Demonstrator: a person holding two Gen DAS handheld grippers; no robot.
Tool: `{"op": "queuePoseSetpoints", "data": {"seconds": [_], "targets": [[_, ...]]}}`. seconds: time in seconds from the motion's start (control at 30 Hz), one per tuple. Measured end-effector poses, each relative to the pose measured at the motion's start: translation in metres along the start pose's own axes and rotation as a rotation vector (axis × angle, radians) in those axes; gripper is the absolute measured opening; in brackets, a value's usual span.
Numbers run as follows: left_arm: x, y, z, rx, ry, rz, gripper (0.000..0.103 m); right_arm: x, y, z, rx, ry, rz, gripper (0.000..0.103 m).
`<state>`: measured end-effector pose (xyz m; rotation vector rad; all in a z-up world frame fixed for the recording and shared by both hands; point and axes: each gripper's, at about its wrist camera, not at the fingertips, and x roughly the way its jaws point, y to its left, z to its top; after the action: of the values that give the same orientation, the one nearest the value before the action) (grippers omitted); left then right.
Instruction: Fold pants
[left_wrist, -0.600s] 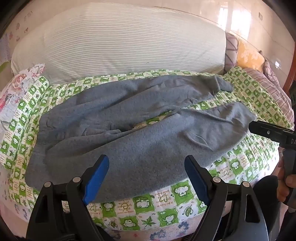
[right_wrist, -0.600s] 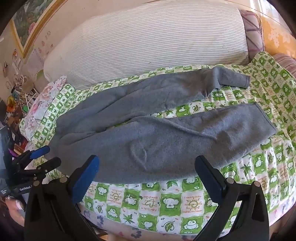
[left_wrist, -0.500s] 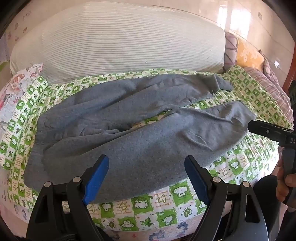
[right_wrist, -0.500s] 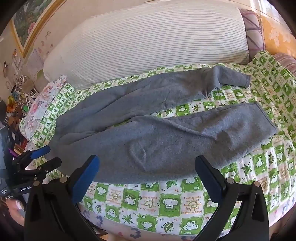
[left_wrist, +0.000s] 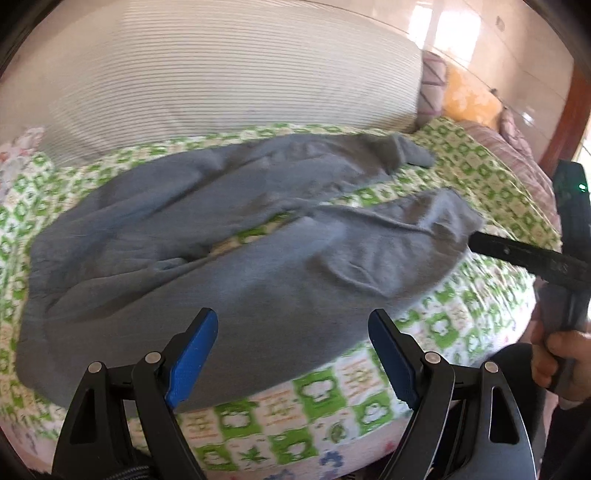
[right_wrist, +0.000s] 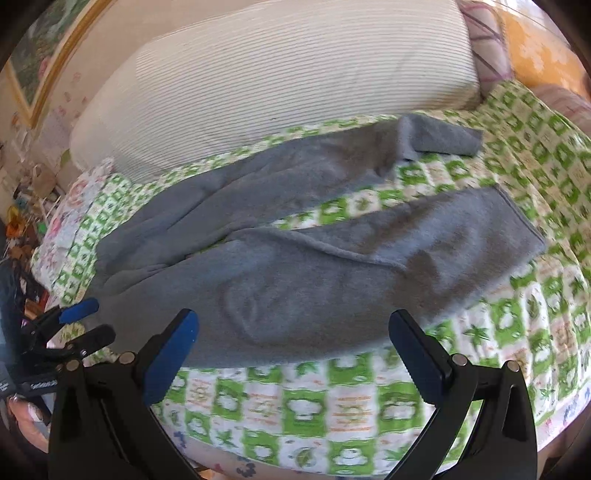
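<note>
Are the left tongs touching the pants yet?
Apart. The left wrist view shows the left tongs wide open, hovering above the grey pants with nothing clamped; the right wrist view shows them off the waist end.

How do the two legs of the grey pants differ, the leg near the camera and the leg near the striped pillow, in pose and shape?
The near leg lies flat and mostly straight, ending in a clean, unfolded hem; the far leg is more rumpled, and its end is folded over into a flap. The near leg reaches close to the front edge of the green patterned sheet; the far leg lies beside the striped pillow. Both are the same grey fleece, joined at the waist, spread apart in a V.
</note>
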<state>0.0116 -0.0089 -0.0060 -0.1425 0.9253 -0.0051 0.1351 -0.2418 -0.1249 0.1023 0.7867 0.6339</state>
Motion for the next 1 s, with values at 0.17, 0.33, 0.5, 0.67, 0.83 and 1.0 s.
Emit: {"op": "queuePoseSetpoints", "data": {"seconds": [0.17, 0.33, 0.5, 0.67, 0.83, 1.0], "targets": [[0.02, -0.022, 0.004, 0.064, 0.04, -0.048, 0.084, -0.007, -0.05, 0.001, 0.121, 0.007, -0.04, 0.103], [0.041, -0.045, 0.005, 0.133, 0.071, -0.1, 0.084, -0.012, -0.102, 0.001, 0.269, 0.004, -0.065, 0.103], [0.069, -0.068, 0.006, 0.225, 0.111, -0.103, 0.084, -0.012, -0.154, 0.01, 0.375, -0.024, -0.141, 0.103], [0.097, -0.086, 0.004, 0.329, 0.144, -0.04, 0.084, 0.003, -0.198, 0.023, 0.442, -0.024, -0.223, 0.101], [0.118, -0.091, 0.006, 0.371, 0.159, -0.005, 0.084, 0.033, -0.22, 0.031, 0.472, 0.017, -0.269, 0.067], [0.126, -0.086, 0.015, 0.319, 0.193, -0.121, 0.028, 0.035, -0.217, 0.039, 0.43, 0.004, -0.28, 0.004]]}}
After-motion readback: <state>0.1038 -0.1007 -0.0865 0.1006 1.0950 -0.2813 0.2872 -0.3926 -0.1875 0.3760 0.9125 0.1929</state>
